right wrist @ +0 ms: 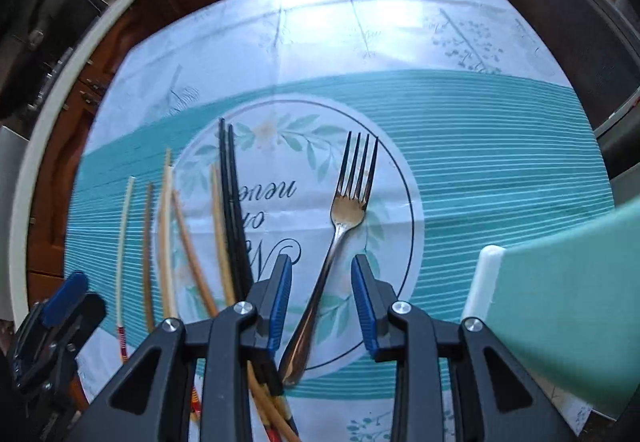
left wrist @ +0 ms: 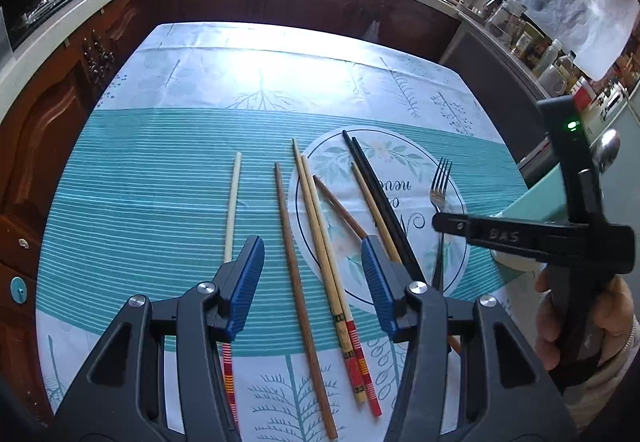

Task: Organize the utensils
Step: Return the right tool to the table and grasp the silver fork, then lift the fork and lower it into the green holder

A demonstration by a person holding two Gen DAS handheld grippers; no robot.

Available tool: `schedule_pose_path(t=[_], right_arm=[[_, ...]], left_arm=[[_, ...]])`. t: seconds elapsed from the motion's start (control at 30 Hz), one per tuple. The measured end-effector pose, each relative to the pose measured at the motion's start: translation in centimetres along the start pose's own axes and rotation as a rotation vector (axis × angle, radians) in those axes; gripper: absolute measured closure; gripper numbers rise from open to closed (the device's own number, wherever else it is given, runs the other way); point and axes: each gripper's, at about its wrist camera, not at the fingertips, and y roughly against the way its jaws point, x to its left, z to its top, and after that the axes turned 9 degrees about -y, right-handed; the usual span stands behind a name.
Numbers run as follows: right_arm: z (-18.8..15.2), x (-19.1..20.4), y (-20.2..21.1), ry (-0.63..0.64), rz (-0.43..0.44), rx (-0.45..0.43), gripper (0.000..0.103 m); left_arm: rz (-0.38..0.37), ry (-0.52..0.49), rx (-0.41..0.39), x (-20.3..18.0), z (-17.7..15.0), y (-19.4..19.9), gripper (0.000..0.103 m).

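While both tongs stood wide and empty, the fork [right wrist: 347,202] lay between the right gripper's [right wrist: 322,302] fingers, handle at six o'clock, tines at twelve.

Both claws [left wrist: 312,282] [right wrist: 322,302] agape, empty.
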Motion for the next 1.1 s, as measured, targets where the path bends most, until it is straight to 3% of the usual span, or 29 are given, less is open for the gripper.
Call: schedule_pose_path(t=[0.27, 0.4, 0.57, 0.77, 1.0, 1.1], right_arm=[[0.2, 2.4, -1.1, 0.114, -0.16, 0.021, 0.094], [0.0, 2.3, -1.0, 0.114, -0.127, 0.048, 0.098], [-0.8, 0.3, 1.1, 0.047, -0.001, 0.001, 0.099], [-3.8, -1.0, 6.1, 0.063, 0.179, -0.176, 0.099], [-8.7, -1.5, 15.8, 0.16, 0.384, -0.529, 0.099], [-9.5, -3.2, 19.2, 0.147, 0.417, -0.644, 0.099]], left_arm=[[-0.04, 0.027, 0.015, 0.2, -0.6, -0.9, 0.055], [-0.046, 0.017, 0.005, -0.4, -1.0, -0.8, 0.055], [-0.051, 0.005, 0.003, -1.0, -1.3, -0.4, 0.055], [-0.053, -0.02, -0.002, -2.6, -1.5, 0.3, 0.055], [-0.016, -0.078, -0.018, -5.8, -1.9, 1.7, 0.055], [-0.004, -0.097, -0.03, -7.0, -2.1, 2.4, 0.055]])
